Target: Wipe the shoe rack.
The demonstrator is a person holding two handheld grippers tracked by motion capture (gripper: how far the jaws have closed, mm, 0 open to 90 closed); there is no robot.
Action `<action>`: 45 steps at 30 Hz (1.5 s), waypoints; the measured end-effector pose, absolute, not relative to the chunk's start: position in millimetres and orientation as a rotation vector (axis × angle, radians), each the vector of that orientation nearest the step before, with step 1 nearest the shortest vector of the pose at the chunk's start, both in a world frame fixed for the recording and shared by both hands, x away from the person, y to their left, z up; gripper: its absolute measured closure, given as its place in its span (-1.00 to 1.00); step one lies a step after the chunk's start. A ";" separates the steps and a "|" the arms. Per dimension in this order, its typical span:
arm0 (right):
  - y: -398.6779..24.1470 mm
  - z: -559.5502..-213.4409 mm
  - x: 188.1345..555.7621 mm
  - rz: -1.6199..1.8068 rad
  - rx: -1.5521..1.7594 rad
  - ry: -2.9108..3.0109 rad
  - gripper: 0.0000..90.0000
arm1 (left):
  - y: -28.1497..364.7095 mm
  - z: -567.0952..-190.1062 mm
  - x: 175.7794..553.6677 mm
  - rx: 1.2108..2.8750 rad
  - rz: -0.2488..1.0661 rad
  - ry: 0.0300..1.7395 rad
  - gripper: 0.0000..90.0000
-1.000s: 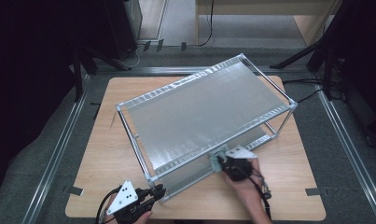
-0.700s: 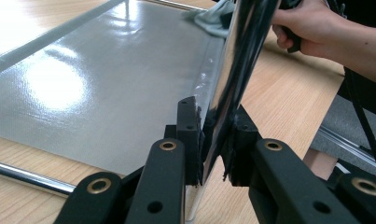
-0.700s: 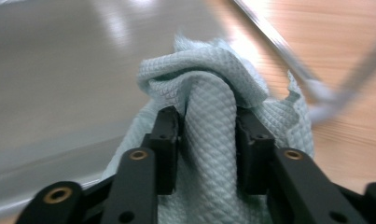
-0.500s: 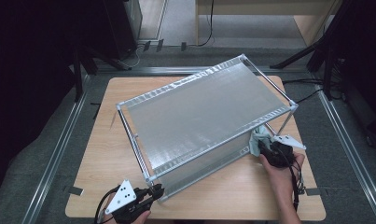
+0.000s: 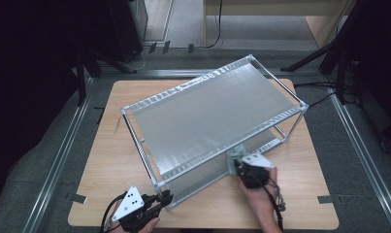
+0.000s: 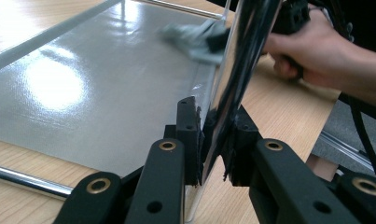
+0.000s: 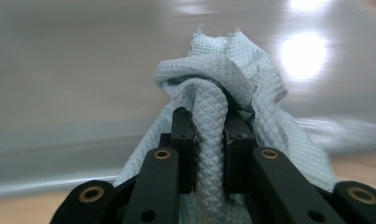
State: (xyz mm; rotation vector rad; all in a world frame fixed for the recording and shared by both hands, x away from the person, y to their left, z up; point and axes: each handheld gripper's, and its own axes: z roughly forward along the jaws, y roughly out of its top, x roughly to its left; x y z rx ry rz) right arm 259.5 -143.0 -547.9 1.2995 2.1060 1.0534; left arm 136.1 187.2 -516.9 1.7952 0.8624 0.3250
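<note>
A two-tier chrome rack [image 5: 212, 111] with grey shelf liners stands at an angle on the wooden table [image 5: 110, 145]. My left gripper [image 5: 164, 196] is shut on the rack's near corner post [image 6: 237, 70], its pads [image 6: 188, 135] pressing on both sides. My right gripper [image 5: 236, 162] holds a crumpled pale blue cloth [image 7: 223, 79] against the lower shelf [image 6: 106, 79] at its front edge. Its jaws have just been closing, with the cloth between them. The cloth [image 6: 195, 39] and the right hand also show beyond the post in the left gripper view.
Bare wood lies left of the rack and along the table's front edge [image 5: 207, 225]. Metal floor rails [image 5: 62, 160] run along both sides of the table. Cables [image 5: 324, 94] and dark stands sit behind and to the right.
The right gripper swept the cloth to the rack's right end, then came back left toward the middle of the lower shelf's front edge. The left gripper stayed on the post.
</note>
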 end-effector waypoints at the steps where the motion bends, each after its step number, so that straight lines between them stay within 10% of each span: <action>1: -126.7 -548.8 252.6 1.075 1.237 2.175 0.72 | 186.5 -516.9 136.2 1.795 0.324 0.861 0.75; 13: -38.4 -553.8 202.6 1.253 0.984 2.452 0.73 | 184.6 -517.2 136.5 1.799 0.316 0.852 0.75; 34: -251.0 -545.2 309.8 0.955 1.607 1.815 0.67 | 184.7 -517.8 137.0 1.798 0.311 0.850 0.75; 45: -154.3 -548.7 269.7 1.016 1.376 2.080 0.72 | 184.6 -517.9 137.9 1.805 0.306 0.845 0.75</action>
